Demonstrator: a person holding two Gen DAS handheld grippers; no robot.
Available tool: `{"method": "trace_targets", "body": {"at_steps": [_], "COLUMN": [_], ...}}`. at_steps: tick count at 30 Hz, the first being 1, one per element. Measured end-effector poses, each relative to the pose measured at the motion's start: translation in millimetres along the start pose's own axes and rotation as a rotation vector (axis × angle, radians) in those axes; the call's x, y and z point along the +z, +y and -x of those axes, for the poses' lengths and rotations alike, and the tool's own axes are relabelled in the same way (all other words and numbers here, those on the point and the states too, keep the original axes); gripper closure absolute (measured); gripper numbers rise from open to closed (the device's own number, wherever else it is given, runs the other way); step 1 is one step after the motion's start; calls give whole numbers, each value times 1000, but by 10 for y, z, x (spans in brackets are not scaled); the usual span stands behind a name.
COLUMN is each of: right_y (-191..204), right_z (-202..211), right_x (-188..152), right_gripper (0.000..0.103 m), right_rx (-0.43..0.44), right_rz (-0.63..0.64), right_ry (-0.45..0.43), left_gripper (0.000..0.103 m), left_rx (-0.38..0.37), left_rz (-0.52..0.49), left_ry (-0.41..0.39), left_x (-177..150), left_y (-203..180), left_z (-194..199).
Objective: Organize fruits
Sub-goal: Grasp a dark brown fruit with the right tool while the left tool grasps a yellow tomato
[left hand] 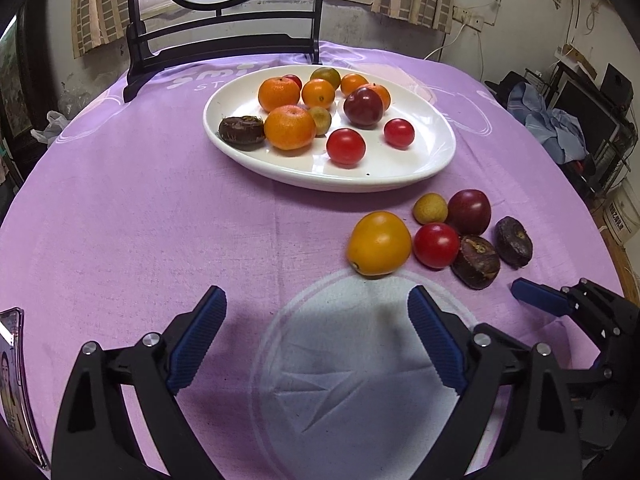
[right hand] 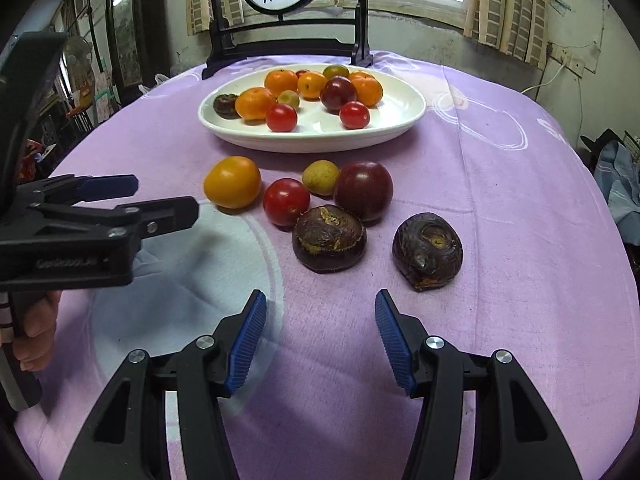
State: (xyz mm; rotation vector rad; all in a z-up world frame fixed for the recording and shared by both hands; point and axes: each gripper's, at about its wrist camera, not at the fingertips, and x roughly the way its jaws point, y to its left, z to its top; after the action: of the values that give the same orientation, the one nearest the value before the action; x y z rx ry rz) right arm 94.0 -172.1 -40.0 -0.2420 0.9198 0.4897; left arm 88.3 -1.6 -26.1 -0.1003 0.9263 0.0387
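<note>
A white oval plate (left hand: 400, 176) (right hand: 392, 128) holds several fruits: oranges, red tomatoes, a dark plum and a brown water chestnut. In front of it on the purple cloth lie an orange tomato (left hand: 378, 243) (right hand: 232, 182), a red tomato (left hand: 436, 245) (right hand: 286, 201), a small yellow fruit (left hand: 430, 209) (right hand: 321, 177), a dark purple tomato (left hand: 469, 211) (right hand: 363, 190) and two brown water chestnuts (left hand: 475, 262) (right hand: 329, 238), (left hand: 513, 241) (right hand: 427, 251). My left gripper (left hand: 316, 304) (right hand: 168, 196) is open and empty, just short of the orange tomato. My right gripper (right hand: 320, 308) is open and empty, just short of the chestnuts.
A dark wooden stand with a round painted screen (left hand: 224, 52) (right hand: 288, 46) stands behind the plate at the table's far edge. A glossy printed card (left hand: 16, 392) lies at the left edge. Clutter and cables sit off the table at the right.
</note>
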Motion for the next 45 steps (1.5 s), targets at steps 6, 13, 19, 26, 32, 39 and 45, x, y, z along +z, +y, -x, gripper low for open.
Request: {"method": "trace_targets", "body": {"at_steps": [6, 13, 19, 26, 32, 39, 45], "right_y": [33, -10, -60, -258, -299, -284, -249], "right_z": [-160, -239, -58, 101, 203, 192, 213], "right_x": [191, 296, 250, 153, 136, 128, 122], "right_gripper": [48, 60, 61, 61, 61, 61, 61], "right_rx": [-23, -20, -12, 20, 52, 62, 61], "right_rz": [5, -31, -42, -98, -110, -105, -102], "right_ry": [6, -13, -39, -58, -89, -89, -96], "left_gripper": [12, 11, 11, 12, 30, 65, 65], "left_rx": [11, 16, 29, 25, 22, -27, -67], "left_rz": [-17, -13, -15, -94, -162, -209, -201], "left_ry": [-1, 4, 16, 5, 15, 37, 19], "left_x": [-8, 3, -1, 76, 186, 209, 148], "left_y": [19, 48, -2, -200, -371, -478, -420], "left_z": [-45, -73, -116, -112, -279, -336, -134]}}
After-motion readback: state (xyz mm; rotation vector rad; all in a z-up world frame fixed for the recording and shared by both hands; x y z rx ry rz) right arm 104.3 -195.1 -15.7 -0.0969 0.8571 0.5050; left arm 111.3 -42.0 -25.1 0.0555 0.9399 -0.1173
